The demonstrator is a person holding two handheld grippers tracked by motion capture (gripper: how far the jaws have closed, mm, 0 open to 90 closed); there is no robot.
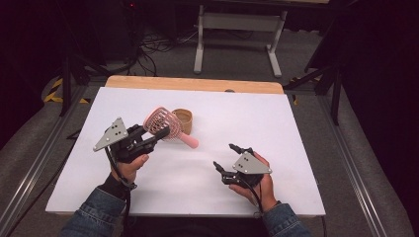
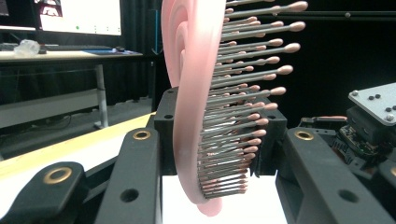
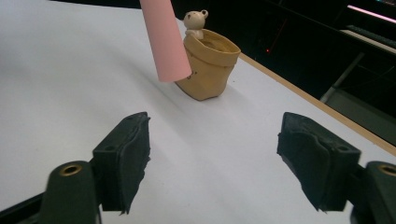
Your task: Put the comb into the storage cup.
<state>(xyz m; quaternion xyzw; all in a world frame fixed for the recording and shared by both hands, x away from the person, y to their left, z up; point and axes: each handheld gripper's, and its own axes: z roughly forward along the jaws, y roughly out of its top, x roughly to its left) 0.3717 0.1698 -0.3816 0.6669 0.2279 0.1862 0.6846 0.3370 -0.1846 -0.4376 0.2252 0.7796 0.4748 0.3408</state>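
Observation:
A pink hairbrush (image 1: pixel 160 121) hangs above the white table top (image 1: pixel 257 118), held by its bristled head with the handle pointing right and down. My left gripper (image 1: pixel 157 133) is shut on that head; in the left gripper view the brush (image 2: pixel 191 93) stands edge-on between the jaws of the left gripper (image 2: pixel 219 140). A tan pot (image 1: pixel 183 120) stands just behind the brush. My right gripper (image 1: pixel 223 155) rests low at the front right, open and holding nothing. In the right gripper view the right gripper (image 3: pixel 215 140) faces the pot (image 3: pixel 210 65) and the brush handle (image 3: pixel 163 37).
A small bear figure (image 3: pixel 195 21) sits on the pot's far rim. A wooden strip (image 1: pixel 197 84) borders the table's back edge. A white bench frame (image 1: pixel 237 34) stands on the floor beyond. The person's hands and denim sleeves come in from the bottom.

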